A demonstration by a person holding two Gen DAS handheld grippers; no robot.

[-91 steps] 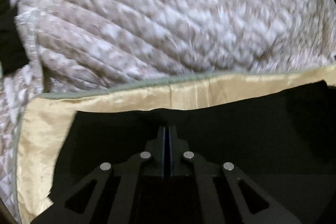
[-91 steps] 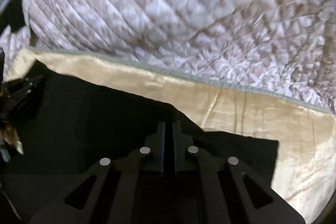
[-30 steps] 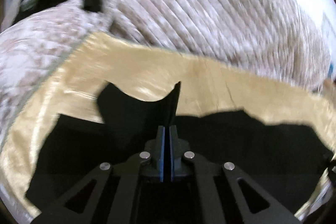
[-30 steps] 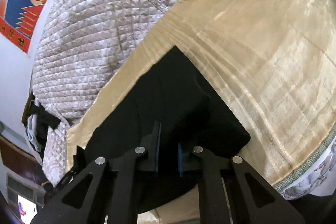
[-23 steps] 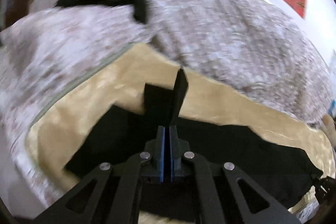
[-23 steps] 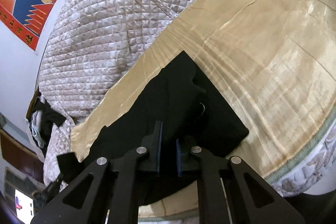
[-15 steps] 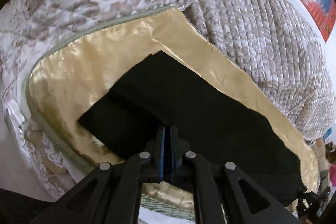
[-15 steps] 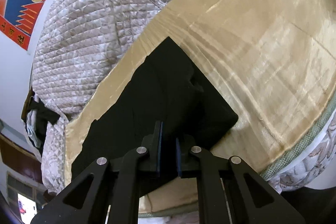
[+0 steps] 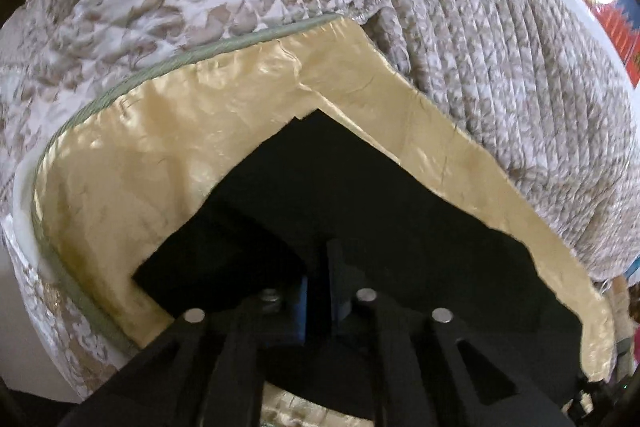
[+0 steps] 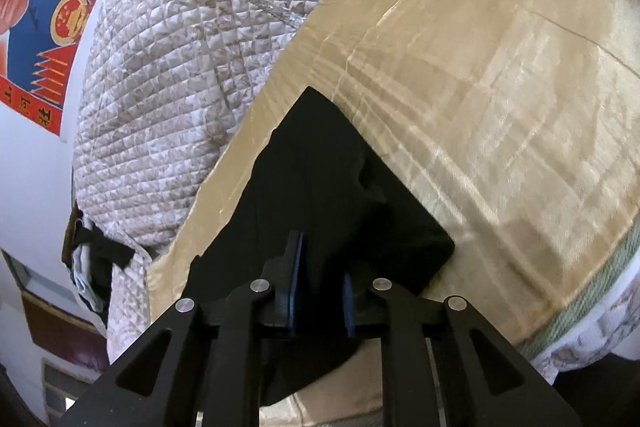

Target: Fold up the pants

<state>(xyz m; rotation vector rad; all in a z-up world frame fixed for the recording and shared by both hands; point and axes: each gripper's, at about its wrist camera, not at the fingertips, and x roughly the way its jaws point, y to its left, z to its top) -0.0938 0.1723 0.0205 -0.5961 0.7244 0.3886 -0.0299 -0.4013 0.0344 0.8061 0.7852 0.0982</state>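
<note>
**Fold laid, grippers letting go**

Black pants (image 9: 360, 211) spread flat on gold sheet (image 9: 132, 163), long strip running along the bed's near edge; folded end seen under right gripper (image 10: 319, 279), squared corner toward the bed's edge. Looks like one lengthwise fold done, leg on leg, cloth just set down.

Left gripper (image 9: 318, 279) low over the pants, jaws parted a little, blue pads showing a narrow gap, no cloth visibly pinched. Right gripper jaws wider apart, dark cloth beneath and between; whether any fabric sits in the gap, hard to say against black.

Next, by judgement: take the two corners of one end and carry them over to the other end, halving the length. Calls for pinching both layers together, or the top leg slides off.

Around: quilt (image 10: 192, 59) bunched just behind, touching the sheet's far edge; poster (image 10: 44, 15) on the wall; dark clothes (image 10: 96, 259) heaped at the quilt's end. Slippery sheet may let the pants creep during the fold.
</note>
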